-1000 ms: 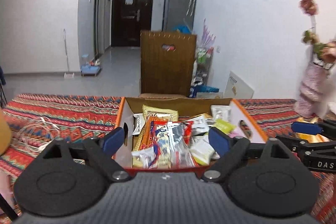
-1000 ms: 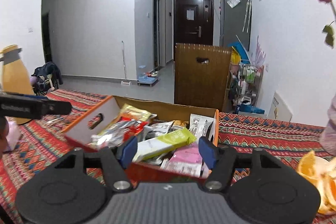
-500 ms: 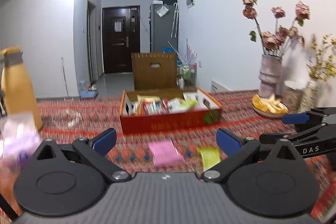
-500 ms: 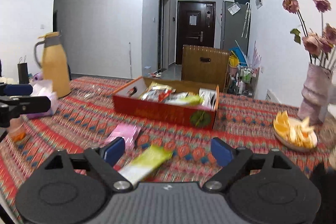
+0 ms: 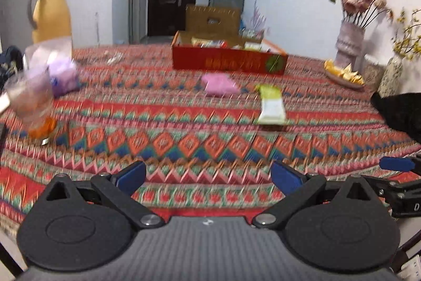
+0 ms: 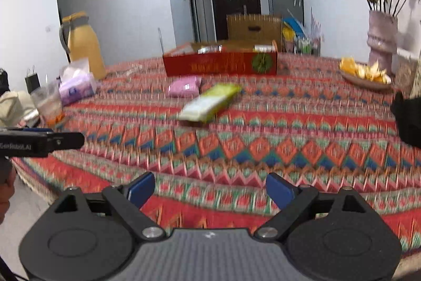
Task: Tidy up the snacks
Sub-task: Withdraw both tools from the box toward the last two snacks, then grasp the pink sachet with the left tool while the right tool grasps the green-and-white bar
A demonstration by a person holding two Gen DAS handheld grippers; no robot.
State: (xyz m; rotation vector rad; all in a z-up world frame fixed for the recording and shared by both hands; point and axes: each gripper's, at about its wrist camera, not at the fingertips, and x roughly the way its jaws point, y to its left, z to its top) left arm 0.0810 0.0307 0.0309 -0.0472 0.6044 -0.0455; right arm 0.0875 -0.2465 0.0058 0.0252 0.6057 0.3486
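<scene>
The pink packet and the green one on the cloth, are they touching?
Cannot tell. The left wrist view shows cloth between the pink packet and the green packet, but in the right wrist view their corners nearly meet, and both pictures are blurred.

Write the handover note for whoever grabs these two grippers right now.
Left gripper: jaws wide open, empty.
Right gripper: jaws open, empty.
Both sit at the near edge of the patterned tablecloth.
Red cardboard snack box stands mid-table, packets inside.
Pink packet and green-and-white packet lie loose on the cloth in front of the box.
Left: sort the two loose packets and the box contents.
</scene>
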